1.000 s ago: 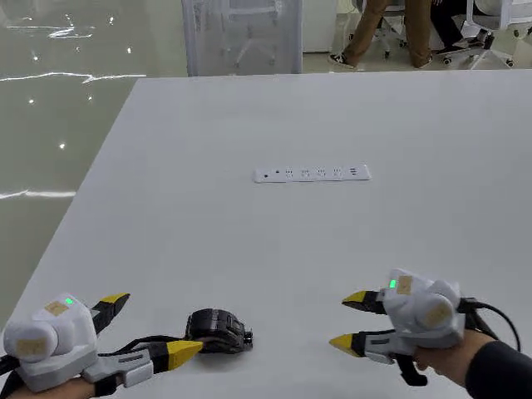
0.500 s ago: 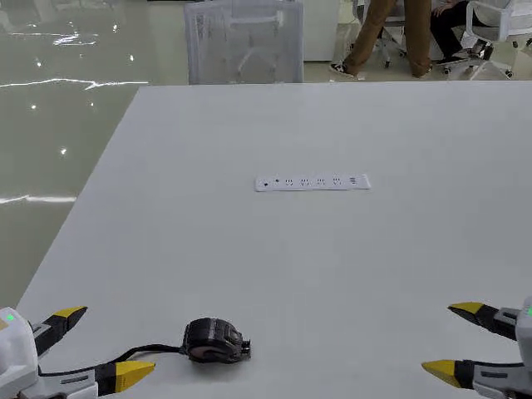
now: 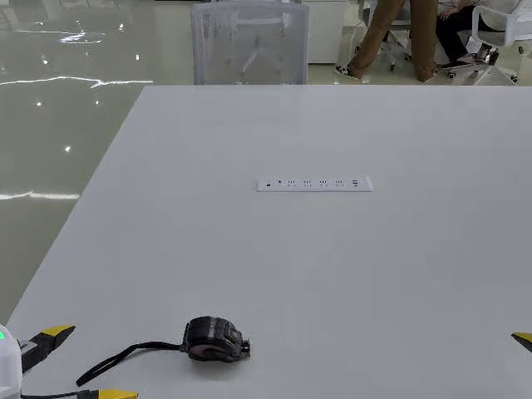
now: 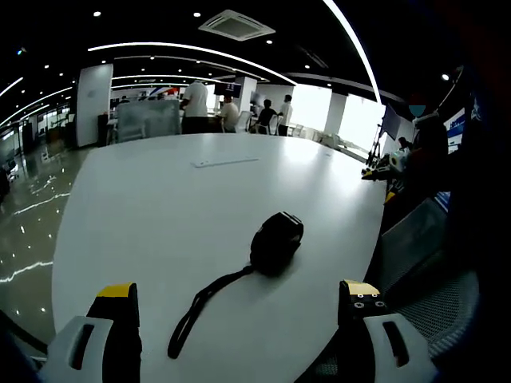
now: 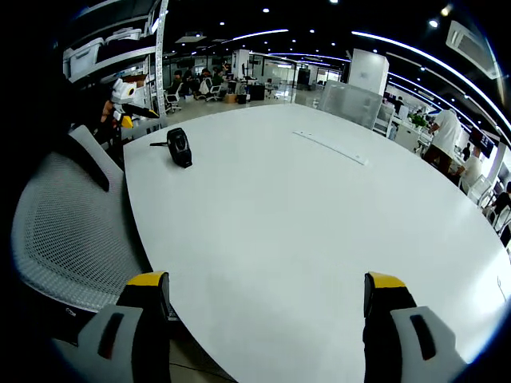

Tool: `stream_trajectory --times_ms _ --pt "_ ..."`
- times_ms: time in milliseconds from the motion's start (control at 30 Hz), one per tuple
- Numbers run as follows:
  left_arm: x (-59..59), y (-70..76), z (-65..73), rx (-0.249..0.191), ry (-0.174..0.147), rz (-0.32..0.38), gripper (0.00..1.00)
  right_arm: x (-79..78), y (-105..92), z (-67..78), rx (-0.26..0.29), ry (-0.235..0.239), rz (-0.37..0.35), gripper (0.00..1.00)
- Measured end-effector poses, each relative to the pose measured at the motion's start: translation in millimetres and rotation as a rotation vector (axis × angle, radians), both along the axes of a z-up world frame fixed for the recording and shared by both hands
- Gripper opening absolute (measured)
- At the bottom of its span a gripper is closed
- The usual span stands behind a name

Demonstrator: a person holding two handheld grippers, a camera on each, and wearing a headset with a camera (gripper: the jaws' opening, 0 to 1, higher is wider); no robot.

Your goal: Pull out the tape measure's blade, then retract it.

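tape measure (image 3: 214,339) on table (image 3: 332,266) | L gripper (image 4: 239,290) fingers apart | R gripper (image 5: 266,280) fingers apart

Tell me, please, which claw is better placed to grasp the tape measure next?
Left, probably. The left claw is open with the tape measure just ahead, in line with its jaws; the right claw, also open, sees it far across the table.

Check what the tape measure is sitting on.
The tape measure lies directly on the white table, with its strap trailing beside it on the same surface. Its underside is hidden by its own body.
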State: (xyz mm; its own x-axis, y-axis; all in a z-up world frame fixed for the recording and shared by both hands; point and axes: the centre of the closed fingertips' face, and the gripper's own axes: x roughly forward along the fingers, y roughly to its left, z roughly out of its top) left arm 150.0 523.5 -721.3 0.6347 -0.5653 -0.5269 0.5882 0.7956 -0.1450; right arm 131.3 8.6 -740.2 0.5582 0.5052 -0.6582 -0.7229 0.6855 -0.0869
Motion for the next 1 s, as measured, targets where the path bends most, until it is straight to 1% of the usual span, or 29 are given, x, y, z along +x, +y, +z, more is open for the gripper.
stream_trajectory --times_ms 100,267,433,667,800,867,1000 --pt "2.6 1.1 2.2 0.003 -0.012 0.000 1.00 -1.7 -4.2 2.8 0.017 0.005 -0.012 1.00" --pt "5.7 3.2 5.5 0.000 -0.025 0.003 1.00 -1.3 -7.9 4.9 0.009 -0.001 -0.018 1.00" --pt "5.4 7.9 6.5 -0.002 -0.023 0.012 1.00 -4.7 -4.8 2.9 0.010 0.003 -0.015 1.00" --pt "4.3 11.6 8.1 -0.011 -0.026 0.027 1.00 -5.5 -2.1 2.4 0.014 0.006 -0.014 1.00" --pt "5.3 11.5 10.6 -0.020 -0.031 0.032 1.00 -5.8 -2.6 2.5 0.008 0.005 -0.011 1.00" --pt "6.1 11.5 11.7 -0.021 -0.034 0.033 1.00 -5.6 -4.6 1.7 -0.012 -0.001 -0.008 1.00" --pt "8.4 11.9 13.7 -0.026 -0.036 0.044 1.00 -6.3 -4.3 0.8 -0.012 0.000 -0.010 1.00"
